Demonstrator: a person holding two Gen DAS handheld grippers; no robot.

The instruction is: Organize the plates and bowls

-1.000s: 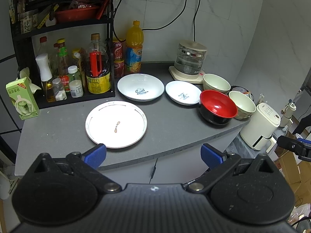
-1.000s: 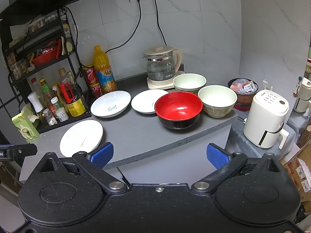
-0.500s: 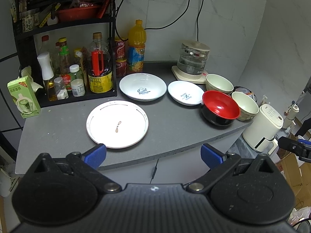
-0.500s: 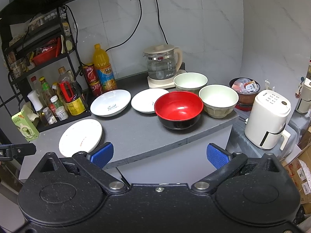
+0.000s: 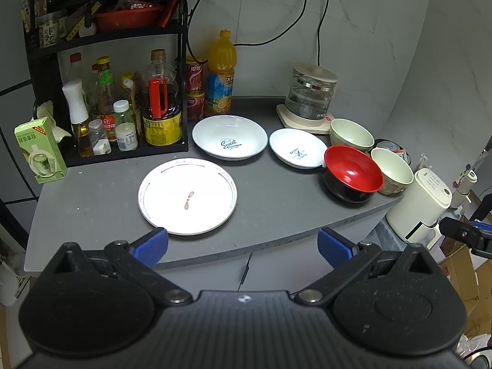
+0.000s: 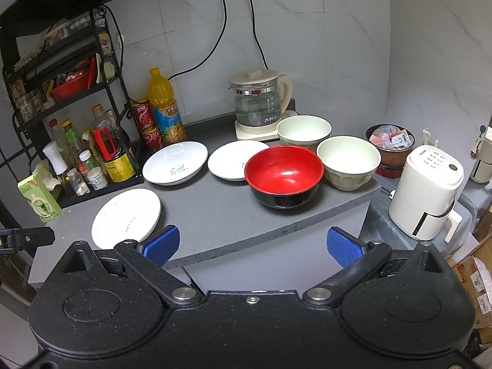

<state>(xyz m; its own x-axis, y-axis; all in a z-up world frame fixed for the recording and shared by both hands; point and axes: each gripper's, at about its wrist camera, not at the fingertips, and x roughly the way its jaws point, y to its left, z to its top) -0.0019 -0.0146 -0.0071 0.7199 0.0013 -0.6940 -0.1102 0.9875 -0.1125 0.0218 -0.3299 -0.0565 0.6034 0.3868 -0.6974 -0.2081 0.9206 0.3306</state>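
The left hand-held gripper [image 5: 243,244] and the right hand-held gripper [image 6: 252,244] both gape wide and empty, held level short of the worktop [image 5: 276,196] edge. Ahead lie a flat plate [image 5: 187,196], two shallow dishes, a red bowl [image 6: 284,176] and two pale bowls, all unstacked. Pinching a thin rim could likely make a plate slip or knock neighbours.

Our left claw [image 5: 243,244] held level with jaws spread wide and empty, our right claw [image 6: 252,244] likewise wide apart, gripping nothing, both held side by side
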